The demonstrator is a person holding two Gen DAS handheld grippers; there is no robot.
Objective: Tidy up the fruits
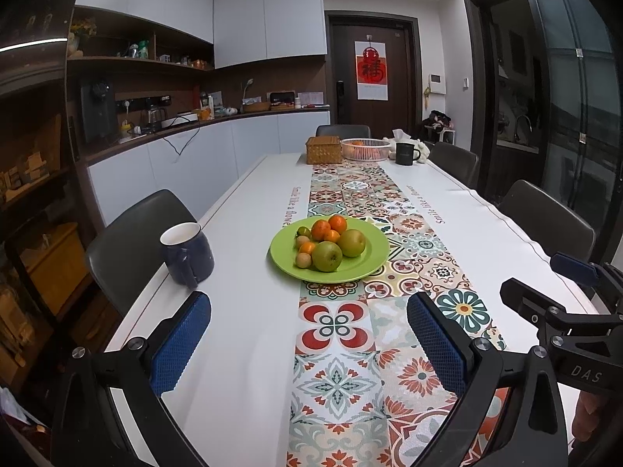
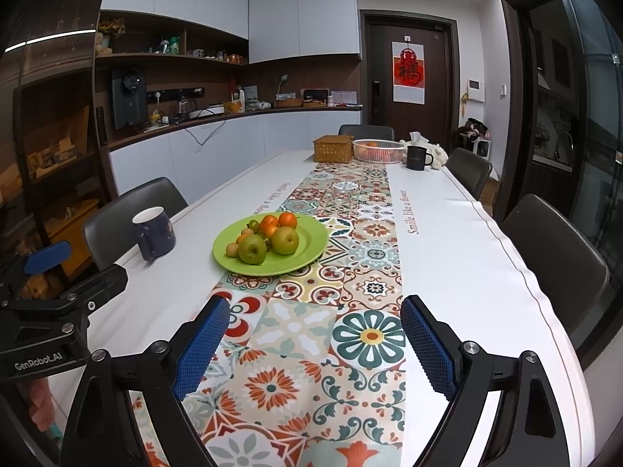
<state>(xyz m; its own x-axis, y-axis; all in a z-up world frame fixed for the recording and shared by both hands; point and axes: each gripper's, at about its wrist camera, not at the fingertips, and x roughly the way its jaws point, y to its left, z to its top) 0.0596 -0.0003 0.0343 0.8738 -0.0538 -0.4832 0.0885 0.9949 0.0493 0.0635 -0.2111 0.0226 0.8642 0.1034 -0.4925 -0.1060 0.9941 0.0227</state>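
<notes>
Left wrist view: the left gripper fills the lower frame with its blue-padded jaws spread wide and nothing between them, poised above a long white table crossed lengthwise by a patterned tile-print runner. At frame centre a green plate, lying partly on the runner, carries the fruit: two green apples, several small oranges and a few smaller yellowish fruits. A dark blue mug stands just left of the plate. At the table's far end, upper centre, stand a woven basket, a white wire bowl holding orange fruit, and a black mug. The right gripper enters at the right edge. Right wrist view: the right gripper occupies the lower frame, jaws likewise wide apart and empty, over the runner, with the plate at centre left, well apart from the pads.
</notes>
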